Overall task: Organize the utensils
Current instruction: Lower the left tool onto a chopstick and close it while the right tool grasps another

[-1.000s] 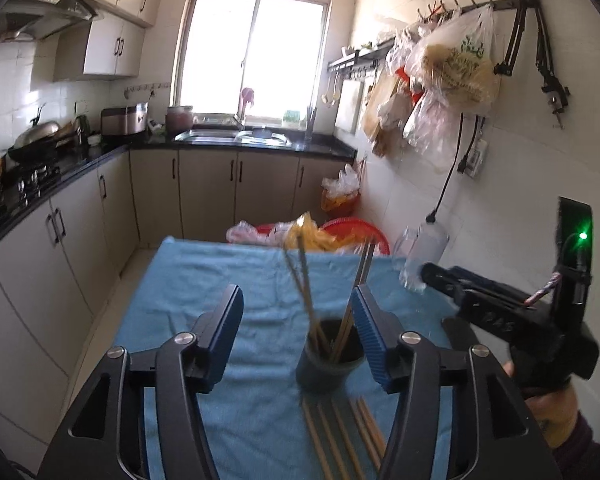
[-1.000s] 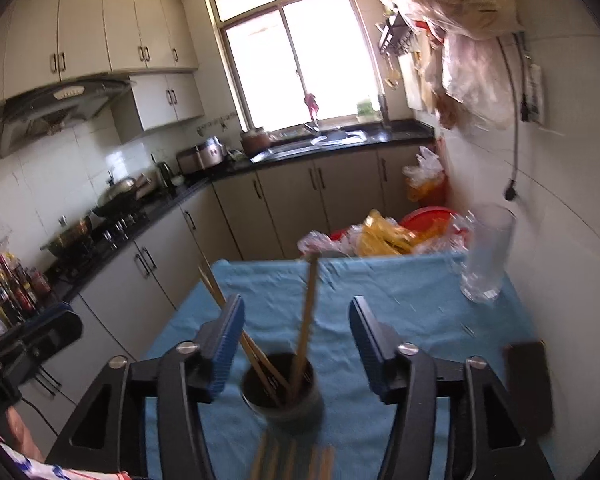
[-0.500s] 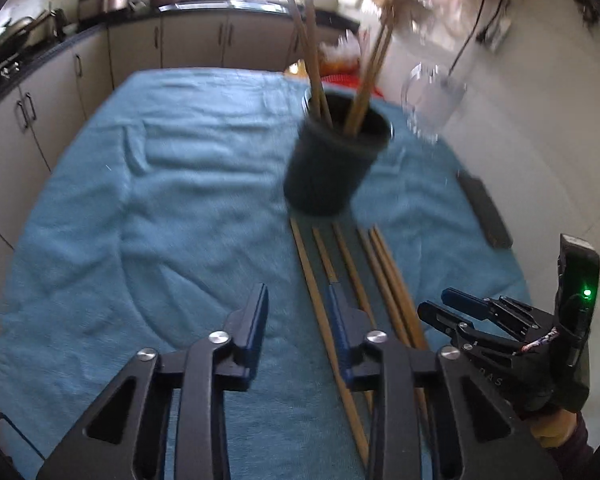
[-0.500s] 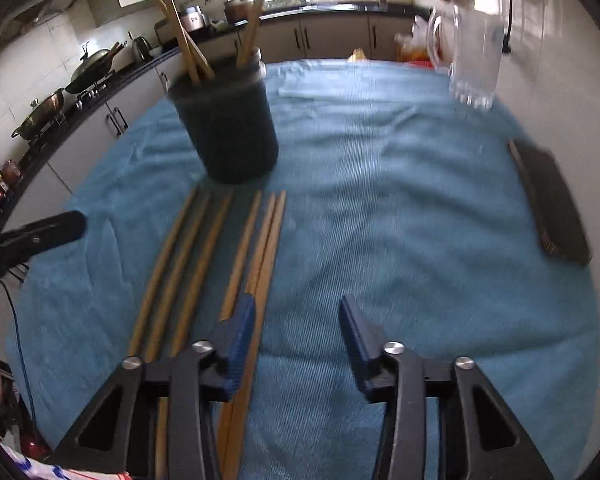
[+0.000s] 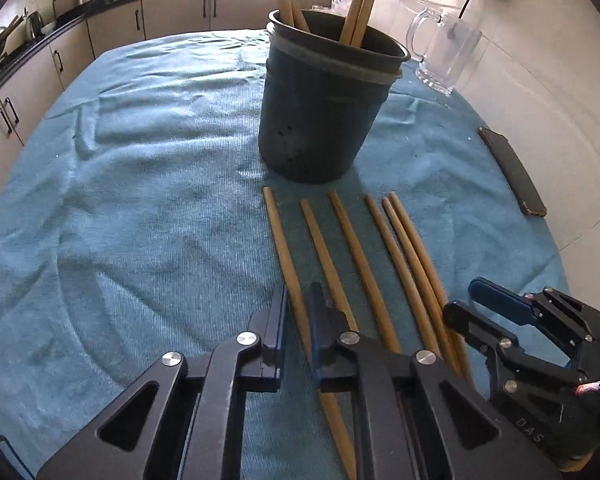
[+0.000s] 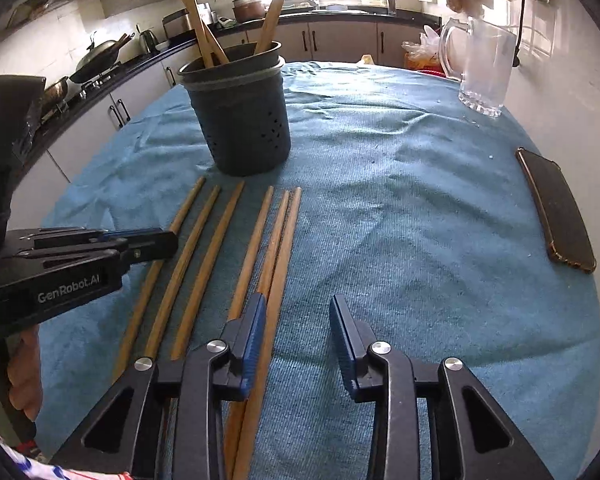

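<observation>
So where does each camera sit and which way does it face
Left wrist: sits on the left gripper, looking down along its fingers at the leftmost chopstick between them; the right gripper shows at right.
Right wrist: sits on the right gripper, jaws closing around the rightmost chopstick; the left gripper and a hand show at left.
Shared: the dark utensil holder, glass mug, phone, blue cloth.

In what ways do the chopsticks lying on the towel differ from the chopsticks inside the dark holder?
The chopsticks on the towel lie flat, side by side; the chopsticks in the holder stand up, leaning on the rim. Six lie on the towel; fewer stand in the holder, about four. The left gripper has closed around one lying chopstick; nothing touches the standing ones. All look like the same plain wood.
</observation>
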`<state>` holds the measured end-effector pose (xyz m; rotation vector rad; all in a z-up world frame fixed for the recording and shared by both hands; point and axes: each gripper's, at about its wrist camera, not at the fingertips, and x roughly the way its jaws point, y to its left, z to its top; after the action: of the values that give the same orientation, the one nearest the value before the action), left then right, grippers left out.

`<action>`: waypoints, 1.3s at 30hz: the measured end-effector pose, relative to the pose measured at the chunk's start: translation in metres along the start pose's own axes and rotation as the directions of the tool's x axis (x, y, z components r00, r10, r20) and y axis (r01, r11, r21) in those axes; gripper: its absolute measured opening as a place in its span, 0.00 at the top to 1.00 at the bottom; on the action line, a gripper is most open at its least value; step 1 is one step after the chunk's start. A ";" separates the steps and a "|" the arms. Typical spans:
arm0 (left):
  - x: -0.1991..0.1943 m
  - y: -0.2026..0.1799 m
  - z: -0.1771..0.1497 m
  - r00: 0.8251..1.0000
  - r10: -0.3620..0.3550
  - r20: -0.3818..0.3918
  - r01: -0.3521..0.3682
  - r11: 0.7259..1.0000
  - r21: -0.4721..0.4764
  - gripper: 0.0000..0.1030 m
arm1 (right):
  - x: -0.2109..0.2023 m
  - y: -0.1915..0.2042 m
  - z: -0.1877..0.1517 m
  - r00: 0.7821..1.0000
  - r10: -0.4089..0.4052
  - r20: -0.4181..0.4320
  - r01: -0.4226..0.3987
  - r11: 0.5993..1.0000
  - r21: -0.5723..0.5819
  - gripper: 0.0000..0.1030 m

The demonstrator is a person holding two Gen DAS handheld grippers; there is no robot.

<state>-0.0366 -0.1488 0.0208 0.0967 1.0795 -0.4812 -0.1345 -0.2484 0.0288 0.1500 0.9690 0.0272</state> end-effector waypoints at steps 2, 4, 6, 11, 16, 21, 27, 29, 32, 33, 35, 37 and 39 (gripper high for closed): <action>0.000 0.001 0.002 1.000 -0.002 0.000 0.002 1.000 -0.005 0.91 | 0.004 0.001 0.002 1.000 -0.020 0.000 0.020 1.000 -0.007 0.73; 0.003 0.002 0.004 1.000 -0.005 -0.001 0.005 1.000 -0.011 0.91 | 0.005 0.001 0.004 0.999 -0.033 -0.003 0.033 0.999 -0.001 0.79; 0.003 0.004 0.005 1.000 -0.010 -0.006 0.010 1.000 -0.024 0.92 | 0.005 -0.002 0.005 1.000 -0.022 -0.008 0.022 1.000 0.018 0.88; -0.006 0.018 -0.004 0.999 -0.032 -0.040 0.030 0.999 -0.046 0.93 | -0.004 -0.015 -0.004 0.999 -0.026 -0.039 0.027 0.999 0.031 0.91; -0.016 0.025 -0.017 0.995 -0.036 -0.088 0.034 0.999 -0.027 0.93 | -0.017 -0.028 -0.017 0.997 -0.040 -0.069 0.042 0.999 0.020 0.90; -0.021 0.023 -0.010 0.996 -0.027 -0.089 0.026 1.000 -0.014 0.93 | -0.012 -0.030 -0.008 0.995 -0.043 -0.088 0.046 0.999 0.025 0.78; -0.002 0.025 0.009 0.994 0.009 -0.112 -0.010 1.000 -0.012 0.93 | 0.006 -0.027 0.018 0.992 -0.063 -0.114 0.063 0.998 0.000 0.78; 0.000 0.028 0.013 0.994 -0.003 -0.109 -0.001 1.000 -0.032 0.93 | 0.012 -0.026 0.027 0.990 -0.072 -0.124 0.072 0.997 -0.007 0.78; 0.006 0.028 0.022 0.994 0.001 -0.113 -0.005 1.000 -0.029 0.93 | 0.020 -0.025 0.037 0.987 -0.087 -0.133 0.084 0.996 -0.028 0.78; 0.008 0.028 0.024 0.994 0.004 -0.109 -0.007 1.000 -0.024 0.93 | 0.022 -0.025 0.040 0.987 -0.089 -0.135 0.085 0.996 -0.031 0.78; 0.010 0.027 0.027 0.995 0.007 -0.102 -0.009 1.000 -0.019 0.93 | 0.028 -0.025 0.048 0.986 -0.089 -0.138 0.086 0.996 -0.029 0.78; 0.010 0.026 0.027 0.996 0.004 -0.095 -0.006 1.000 -0.018 0.93 | 0.030 -0.025 0.051 0.987 -0.089 -0.131 0.087 0.996 -0.024 0.78; 0.011 0.026 0.027 0.997 0.001 -0.079 -0.002 1.000 -0.019 0.93 | 0.031 -0.025 0.051 0.989 -0.090 -0.119 0.088 0.996 -0.020 0.82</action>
<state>0.0009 -0.1377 0.0207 0.1006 1.1615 -0.4687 -0.0760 -0.2764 0.0288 0.0923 1.0939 -0.0397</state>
